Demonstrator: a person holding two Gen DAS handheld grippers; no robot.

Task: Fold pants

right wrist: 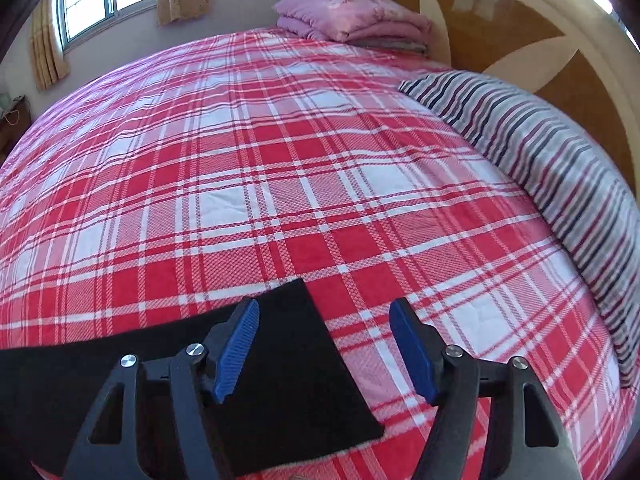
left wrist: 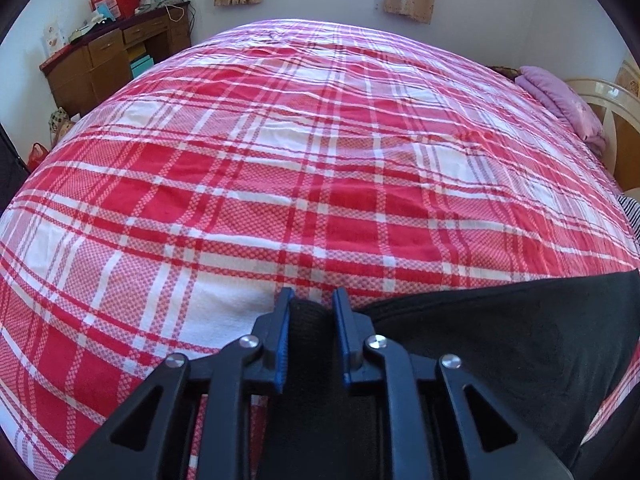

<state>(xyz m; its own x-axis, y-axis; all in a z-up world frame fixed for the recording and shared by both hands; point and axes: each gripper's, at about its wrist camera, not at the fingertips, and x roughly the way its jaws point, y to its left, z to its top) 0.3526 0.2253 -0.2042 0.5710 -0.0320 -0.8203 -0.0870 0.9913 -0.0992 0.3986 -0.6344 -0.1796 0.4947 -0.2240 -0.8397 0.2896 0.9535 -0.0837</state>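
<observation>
Clearly, one pair of black pants (left wrist: pixel 500 344) lies on the near edge of the bed (left wrist: pixel 320 160), on its one red plaid cover. The left gripper (left wrist: pixel 312 304) has its two fingers clenched on a bunched fold of the pants. The right gripper (right wrist: pixel 324 320) is released, fingers spread above the pants' end; two folded blankets, one pink (right wrist: pixel 352 16) and one striped (right wrist: pixel 560 152), lie far right

left tool (left wrist: pixel 310 300) tilted downward, jaws nearly together; right tool (right wrist: pixel 324 312) tilted downward, jaws apart.
</observation>
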